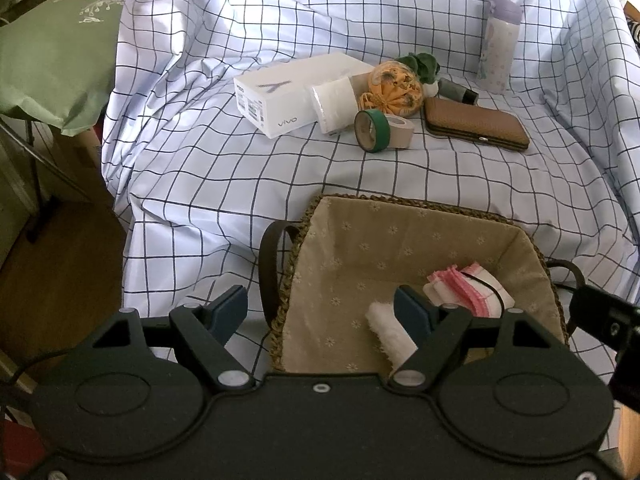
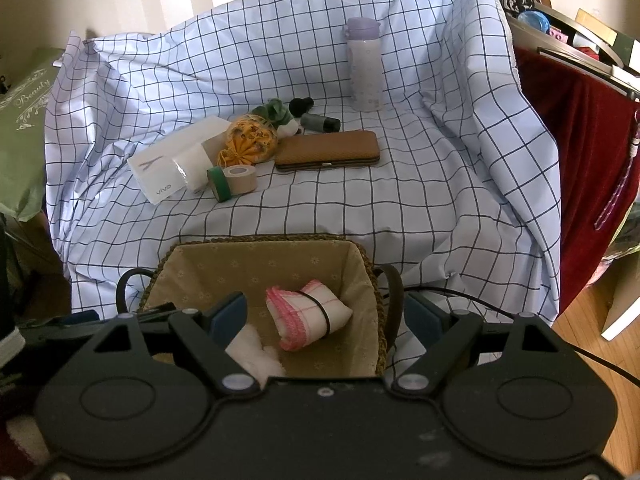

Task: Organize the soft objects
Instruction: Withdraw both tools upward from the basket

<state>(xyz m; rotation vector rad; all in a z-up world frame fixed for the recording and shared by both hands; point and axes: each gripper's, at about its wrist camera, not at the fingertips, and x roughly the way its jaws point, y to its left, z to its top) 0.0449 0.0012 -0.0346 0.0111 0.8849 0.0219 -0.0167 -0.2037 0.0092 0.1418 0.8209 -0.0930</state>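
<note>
pink-edged cloth bundle (image 2: 306, 312) in lined basket (image 2: 256, 258)

Left wrist view: mounted behind the left tool (image 1: 320, 312), angled steeply down, close over the left rim of the lined basket (image 1: 400, 208); right wrist view: set behind the right tool (image 2: 326, 314), likewise tilted down, close over the same basket (image 2: 260, 246) from its right side; shared by both: basket interior, checked cloth (image 1: 240, 168), white box (image 1: 288, 92), brown case (image 2: 326, 154), bottle (image 2: 363, 66) at the far end.
</note>
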